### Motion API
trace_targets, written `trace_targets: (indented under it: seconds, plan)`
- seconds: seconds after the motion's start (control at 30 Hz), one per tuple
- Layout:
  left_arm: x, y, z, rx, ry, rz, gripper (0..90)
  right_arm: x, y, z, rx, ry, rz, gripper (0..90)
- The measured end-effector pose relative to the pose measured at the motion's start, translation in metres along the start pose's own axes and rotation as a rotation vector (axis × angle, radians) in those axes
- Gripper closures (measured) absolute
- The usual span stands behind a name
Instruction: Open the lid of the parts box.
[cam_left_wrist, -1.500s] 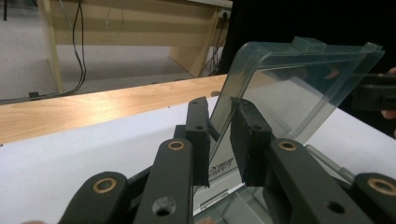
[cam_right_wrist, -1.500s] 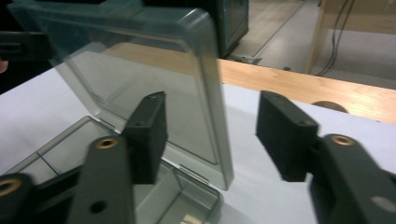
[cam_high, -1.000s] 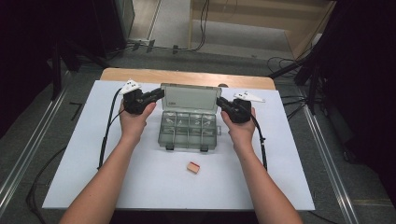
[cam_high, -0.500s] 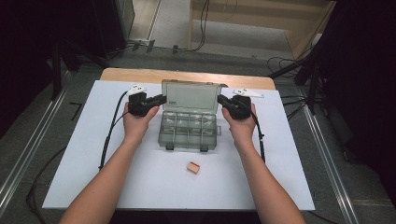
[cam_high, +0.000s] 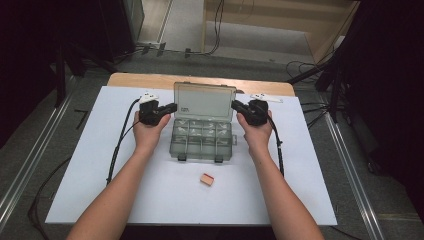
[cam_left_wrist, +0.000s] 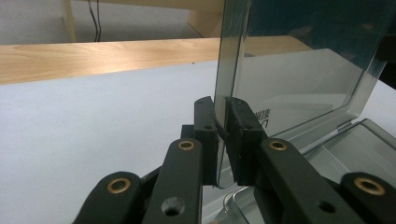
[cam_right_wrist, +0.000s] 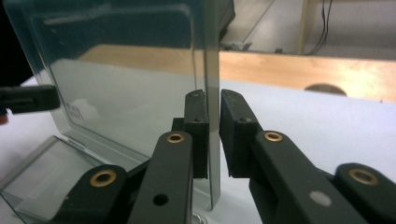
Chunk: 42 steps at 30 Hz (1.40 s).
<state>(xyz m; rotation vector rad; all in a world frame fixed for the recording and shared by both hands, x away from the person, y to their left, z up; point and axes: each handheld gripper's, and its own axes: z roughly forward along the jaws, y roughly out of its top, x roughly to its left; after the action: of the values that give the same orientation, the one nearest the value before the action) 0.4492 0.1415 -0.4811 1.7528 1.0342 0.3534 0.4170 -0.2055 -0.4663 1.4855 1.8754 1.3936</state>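
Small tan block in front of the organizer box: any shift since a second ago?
No. In the high view the tan block sits at the same spot on the white mat, just in front of the organizer box.

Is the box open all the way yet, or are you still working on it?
The clear lid already stands up from the box. Right now the left gripper pinches one side edge and the right gripper the other. The little tan block lies untouched in front, so probably that is left.

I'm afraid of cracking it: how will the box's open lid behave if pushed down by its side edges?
The lid looks thin, clear plastic: probably light, slightly flexible. Both tongs pinch opposite edges, so it should swing evenly; smooth plastic may slip.
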Motion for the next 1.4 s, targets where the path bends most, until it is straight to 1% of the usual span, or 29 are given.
trace_targets:
  seconds: [0.1,0.2,0.27,0.37,0.5,0.6,0.77,0.87,1.03,1.23,1.4]
  plan:
    - [0.000,0.000,0.001,-0.002,0.005,-0.008,83.7,-0.001,-0.008,0.005,0.027,-0.001,0.015,79.1]
    - [0.000,0.000,0.002,-0.004,0.006,-0.014,83.9,-0.002,-0.015,0.009,0.055,-0.003,0.015,79.0]
    - [0.001,-0.001,0.003,-0.007,0.003,-0.027,84.1,-0.003,-0.017,0.011,0.057,-0.006,0.021,79.1]
    - [0.003,-0.001,0.003,-0.007,-0.010,-0.051,83.8,-0.003,-0.018,0.012,0.059,-0.009,0.030,79.9]
    - [0.004,-0.001,0.004,-0.003,-0.014,-0.065,83.6,-0.003,-0.018,0.015,0.063,-0.021,0.024,81.0]
    - [0.005,-0.002,0.005,-0.002,-0.017,-0.092,83.3,-0.005,-0.019,0.016,0.066,-0.013,0.049,81.8]
    - [0.010,-0.002,0.008,0.026,-0.034,-0.139,81.2,-0.008,-0.019,0.019,0.072,-0.005,0.073,81.9]
    - [0.011,-0.003,0.009,0.035,-0.035,-0.152,81.5,-0.010,-0.019,0.021,0.075,0.004,0.090,81.3]
    - [0.012,-0.005,0.012,0.042,-0.037,-0.169,81.2,-0.012,-0.020,0.023,0.085,0.006,0.092,80.5]
    - [0.014,-0.008,0.016,0.053,-0.043,-0.205,77.9,-0.017,-0.022,0.027,0.103,0.018,0.124,79.4]
    - [0.015,-0.011,0.019,0.072,-0.041,-0.219,75.9,-0.019,-0.024,0.030,0.118,0.021,0.122,78.9]
